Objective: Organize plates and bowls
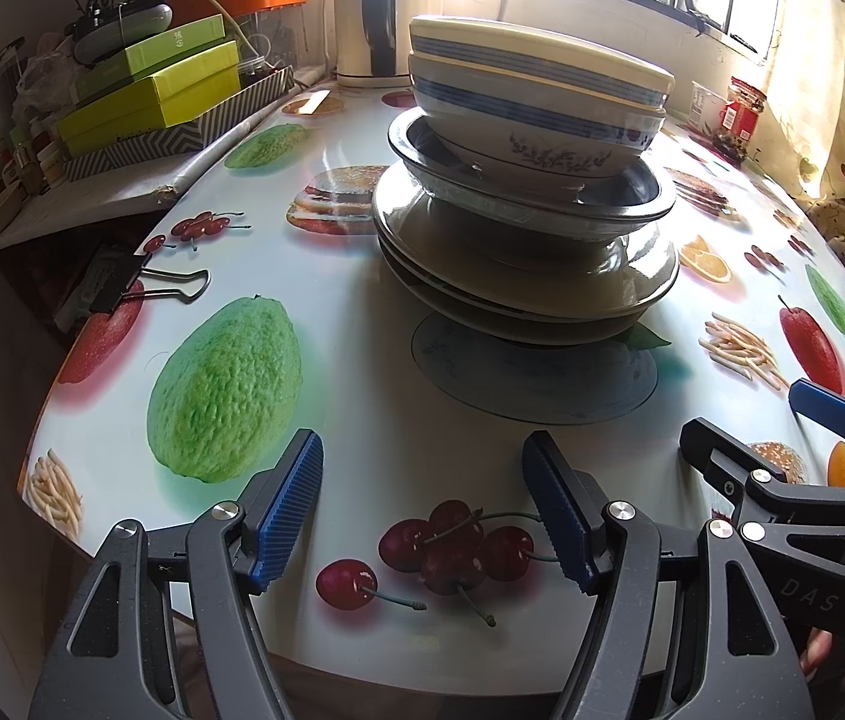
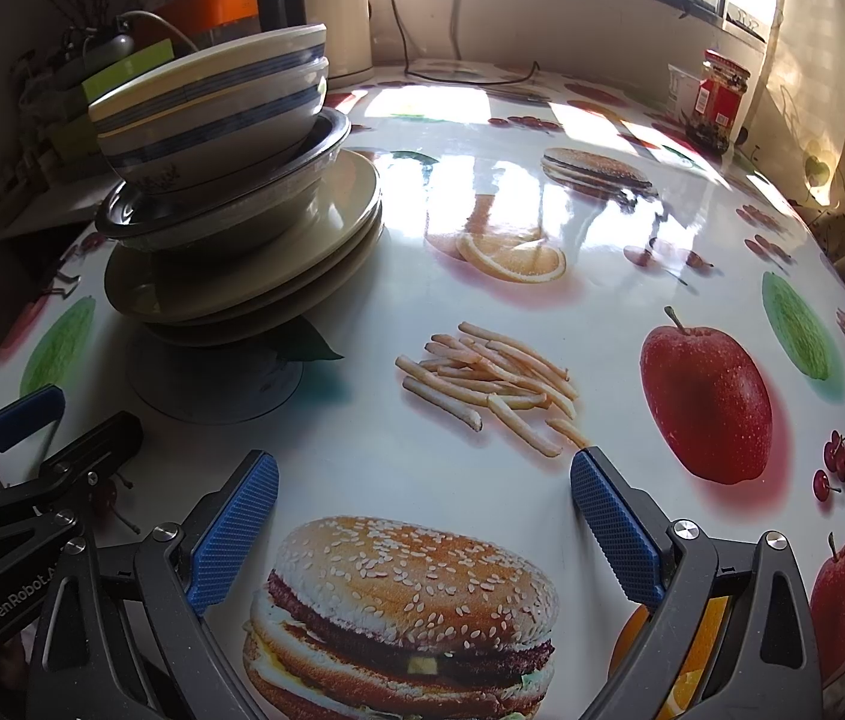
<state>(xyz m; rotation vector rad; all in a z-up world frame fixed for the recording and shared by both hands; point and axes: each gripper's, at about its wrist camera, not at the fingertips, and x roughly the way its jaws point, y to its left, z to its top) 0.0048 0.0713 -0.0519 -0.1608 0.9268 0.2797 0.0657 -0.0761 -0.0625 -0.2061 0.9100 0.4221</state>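
A stack of dishes stands on the round table (image 1: 362, 408): two white bowls with blue stripes (image 1: 536, 96) nested on top, a dark-rimmed bowl (image 1: 542, 210) under them, beige plates (image 1: 518, 294) at the bottom. From the right wrist view the same striped bowls (image 2: 212, 114) and plates (image 2: 254, 276) sit at the upper left. My left gripper (image 1: 422, 510) hangs open above the table's near edge, short of the stack, nothing between its blue pads. My right gripper (image 2: 422, 528) is open too, over a printed burger, to the right of the stack. Each gripper shows in the other's view: the right gripper (image 1: 740, 420), the left gripper (image 2: 80, 414).
The tablecloth is printed with fruit, fries and burgers. A black binder clip (image 1: 140, 285) lies at the table's left edge. Green boxes (image 1: 152, 90) are piled on a side shelf. A kettle (image 1: 368, 12) stands behind the stack and a red-lidded jar (image 2: 716, 99) at the far right.
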